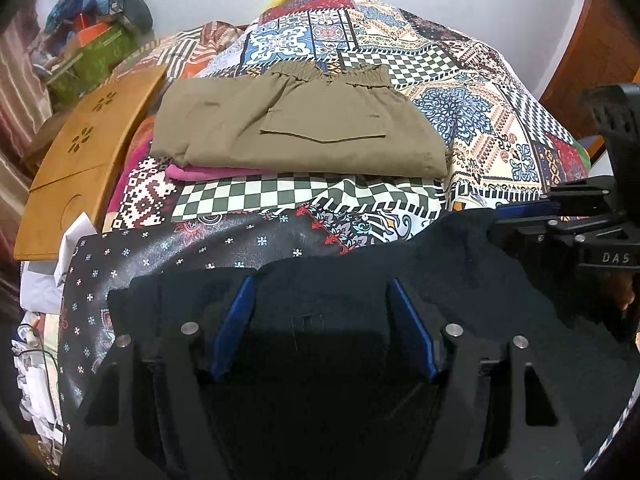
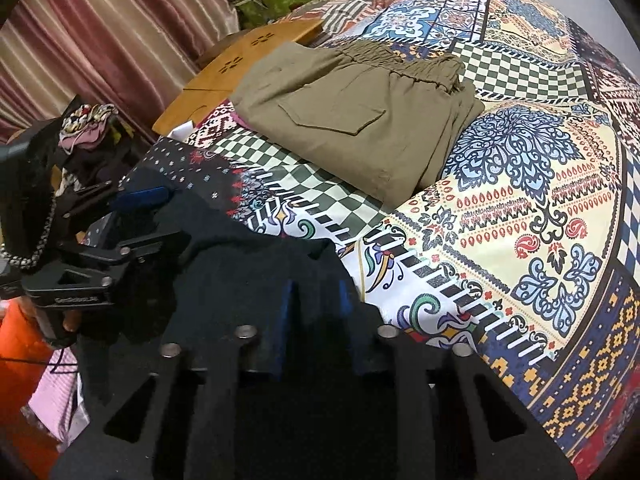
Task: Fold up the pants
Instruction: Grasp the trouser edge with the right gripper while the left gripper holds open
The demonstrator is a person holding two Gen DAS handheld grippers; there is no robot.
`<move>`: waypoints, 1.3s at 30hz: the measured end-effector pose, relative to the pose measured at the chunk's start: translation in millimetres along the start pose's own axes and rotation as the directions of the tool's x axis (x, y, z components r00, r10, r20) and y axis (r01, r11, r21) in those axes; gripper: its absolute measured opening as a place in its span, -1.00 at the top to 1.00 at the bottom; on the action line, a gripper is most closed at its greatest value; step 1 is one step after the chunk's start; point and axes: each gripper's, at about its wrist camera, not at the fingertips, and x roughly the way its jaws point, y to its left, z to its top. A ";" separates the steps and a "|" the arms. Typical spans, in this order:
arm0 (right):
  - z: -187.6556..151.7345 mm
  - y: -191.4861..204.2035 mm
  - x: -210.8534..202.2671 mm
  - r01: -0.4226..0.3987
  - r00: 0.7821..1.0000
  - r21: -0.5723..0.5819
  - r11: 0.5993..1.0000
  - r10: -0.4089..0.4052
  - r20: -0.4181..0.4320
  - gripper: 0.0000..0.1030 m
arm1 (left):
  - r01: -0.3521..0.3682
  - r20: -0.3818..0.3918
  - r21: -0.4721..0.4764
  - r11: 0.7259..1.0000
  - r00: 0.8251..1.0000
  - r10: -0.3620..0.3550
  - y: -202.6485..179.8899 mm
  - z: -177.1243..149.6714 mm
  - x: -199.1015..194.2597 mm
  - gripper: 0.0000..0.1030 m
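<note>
The dark navy, almost black, soft fabric pants [image 1: 460,268] lie bunched on the patchwork-print bedspread [image 1: 480,120], directly under and around both tongs, their long axis running roughly side to side from one tong to the other; which end is the waistband cannot be made out. The cloth looks matte, creased and heaped rather than flat. The left tongs [image 1: 322,320] are spread wide, blue pads [image 1: 236,316] apart, resting over the dark fabric without closing on it. The right tongs [image 2: 316,304] have their blue-lined fingers near each other amid the dark cloth, but whether they pinch it cannot be told. Beyond both tongs lie folded olive-khaki pants with an elastic waistband [image 1: 304,120], stacked on a magenta garment [image 1: 192,172], and beside them a wooden lap table [image 1: 80,152].
</note>
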 end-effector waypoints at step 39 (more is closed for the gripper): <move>-152.1 -39.9 -232.9 0.447 0.808 0.333 0.830 -0.535 0.248 0.35 | 0.094 0.130 -0.007 0.996 0.987 -0.092 -53.9 -5.6 -100.8 -0.33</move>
